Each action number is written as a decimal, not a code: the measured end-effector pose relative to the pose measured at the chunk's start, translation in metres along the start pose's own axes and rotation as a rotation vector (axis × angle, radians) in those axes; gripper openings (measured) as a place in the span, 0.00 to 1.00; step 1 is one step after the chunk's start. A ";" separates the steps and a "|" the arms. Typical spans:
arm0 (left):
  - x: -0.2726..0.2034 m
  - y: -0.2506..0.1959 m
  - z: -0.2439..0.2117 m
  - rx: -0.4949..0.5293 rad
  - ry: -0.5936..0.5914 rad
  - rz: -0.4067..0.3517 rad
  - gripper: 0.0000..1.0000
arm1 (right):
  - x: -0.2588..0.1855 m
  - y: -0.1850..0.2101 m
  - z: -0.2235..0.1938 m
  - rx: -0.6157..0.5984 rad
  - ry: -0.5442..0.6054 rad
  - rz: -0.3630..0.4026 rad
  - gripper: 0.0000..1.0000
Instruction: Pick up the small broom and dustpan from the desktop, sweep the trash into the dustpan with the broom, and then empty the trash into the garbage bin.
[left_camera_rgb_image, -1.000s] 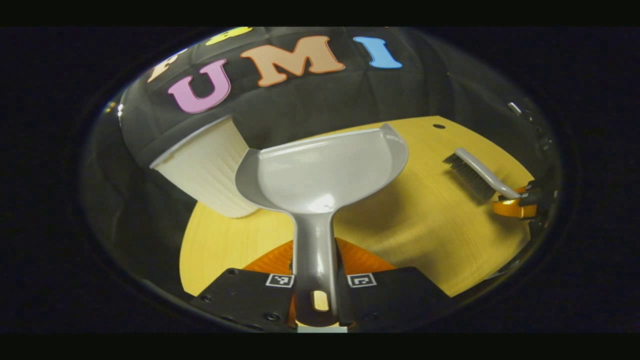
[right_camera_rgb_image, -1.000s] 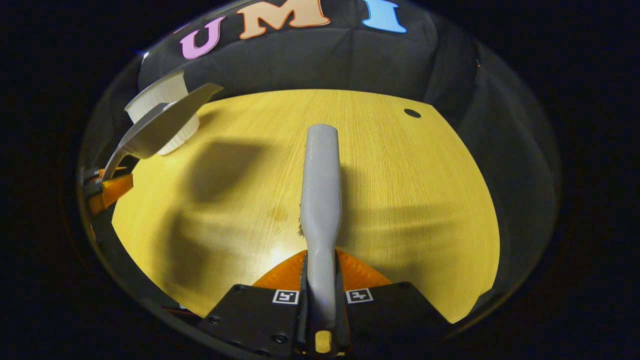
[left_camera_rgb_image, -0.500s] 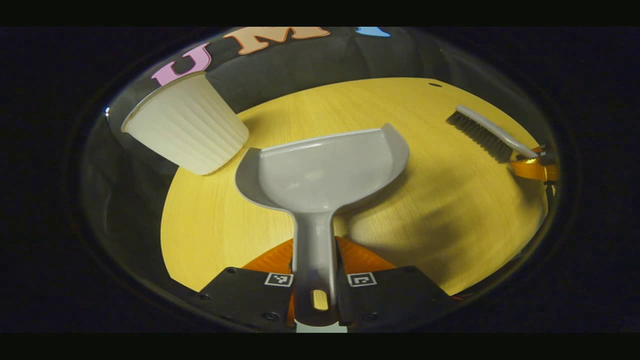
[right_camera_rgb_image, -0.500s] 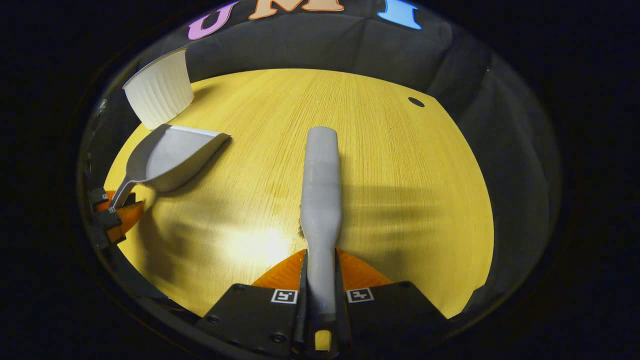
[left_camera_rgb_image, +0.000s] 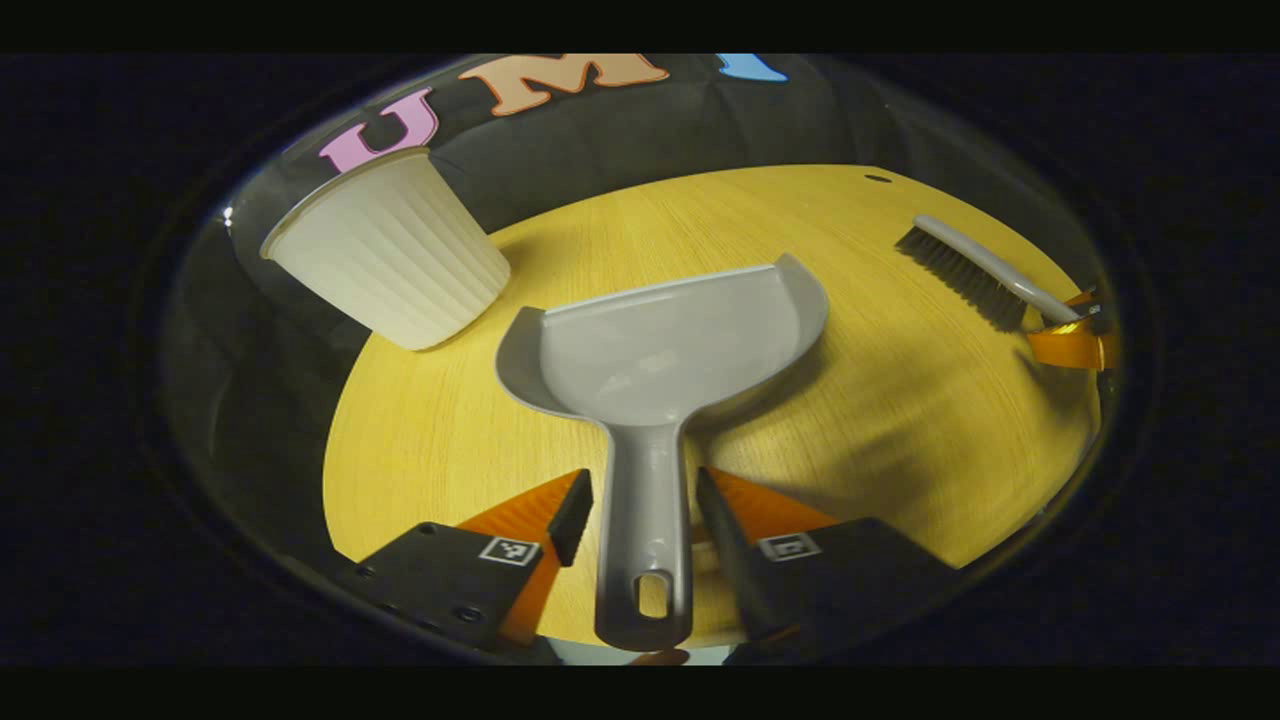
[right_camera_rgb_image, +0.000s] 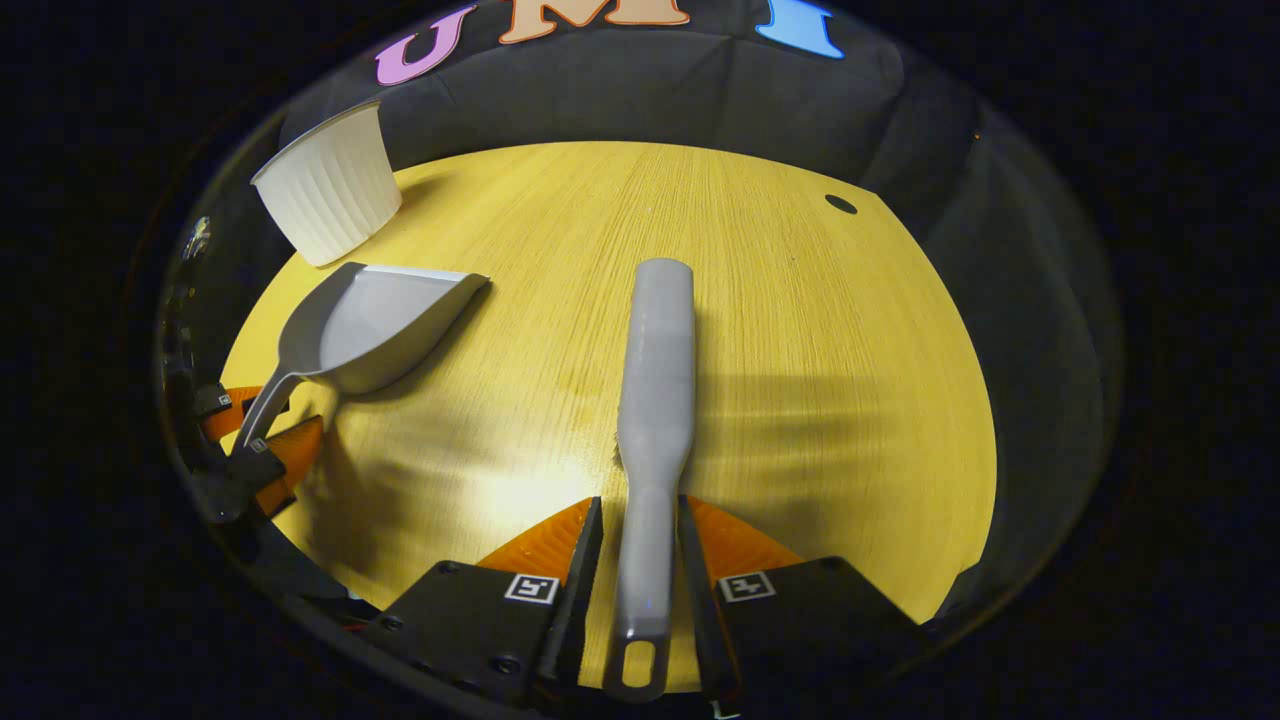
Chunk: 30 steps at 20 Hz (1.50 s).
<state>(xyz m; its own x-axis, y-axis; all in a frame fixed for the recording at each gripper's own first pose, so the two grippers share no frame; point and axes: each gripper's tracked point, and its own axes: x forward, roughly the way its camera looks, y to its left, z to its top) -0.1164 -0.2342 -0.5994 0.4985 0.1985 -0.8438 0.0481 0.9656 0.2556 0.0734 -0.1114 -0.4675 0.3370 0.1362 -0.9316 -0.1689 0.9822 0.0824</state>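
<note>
Grey dustpan (left_camera_rgb_image: 665, 345) and broom (right_camera_rgb_image: 655, 385) lie on the counter (right_camera_rgb_image: 800, 330), both grippers' fingers (left_camera_rgb_image: 570, 515) spread around the handles.

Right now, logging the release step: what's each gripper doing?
Left gripper: open, fingers apart beside the dustpan handle.
Right gripper: open, fingers apart beside the broom handle.
</note>
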 end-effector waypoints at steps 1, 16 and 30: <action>-0.002 -0.002 0.003 -0.009 -0.019 0.004 0.84 | -0.002 0.000 0.001 -0.003 -0.014 0.002 0.47; -0.232 0.049 0.251 -0.178 -0.953 0.153 0.93 | -0.245 0.019 0.212 0.045 -0.971 0.040 0.93; -0.269 0.055 0.280 -0.232 -1.048 0.129 0.93 | -0.326 0.001 0.229 0.091 -1.160 0.007 0.93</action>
<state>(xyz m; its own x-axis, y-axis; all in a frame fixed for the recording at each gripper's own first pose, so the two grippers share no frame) -0.0060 -0.2815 -0.2260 0.9857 0.1650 0.0346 -0.1681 0.9778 0.1251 0.1752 -0.1254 -0.0825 0.9899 0.1322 -0.0516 -0.1228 0.9803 0.1549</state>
